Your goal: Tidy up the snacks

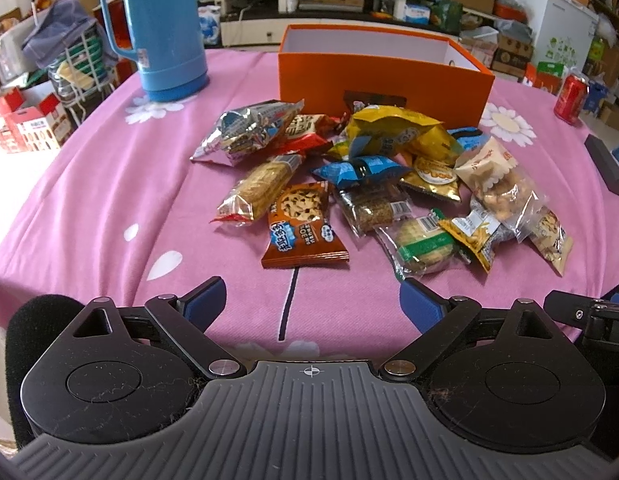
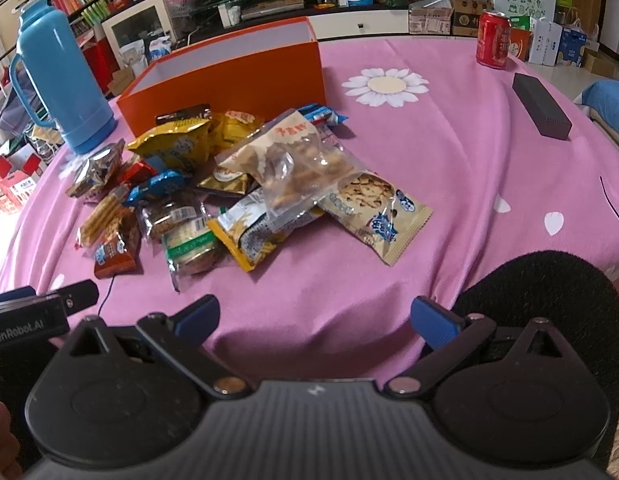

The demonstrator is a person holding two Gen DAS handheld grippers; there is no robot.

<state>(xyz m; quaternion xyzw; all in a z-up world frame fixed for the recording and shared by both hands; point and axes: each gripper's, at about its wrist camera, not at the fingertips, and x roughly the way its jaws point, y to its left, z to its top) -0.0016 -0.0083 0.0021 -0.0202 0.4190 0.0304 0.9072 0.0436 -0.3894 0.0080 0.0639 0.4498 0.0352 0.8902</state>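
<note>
At the table's near edge, my left gripper [image 1: 311,304] and right gripper [image 2: 315,316] both hang spread wide with nothing between their blue pads, and by my reckoning the sorting has not begun. From left: a tall sky-blue plastic thermos jug [image 1: 157,28] stands by the far left edge; beside it the open orange cardboard box with a white lining [image 1: 383,70] shows no packet inside as far as I can see; the whole heap of foil and clear-wrapped snack packets [image 1: 373,184] lies loose in front of it, some touching its wall; a red drinks can [image 2: 494,40] and a dark oblong block [image 2: 541,105] sit well to the right. The round table wears a pink cloth printed with white daisies [image 2: 449,152]; behind, cluttered shelves and stacked cartons
</note>
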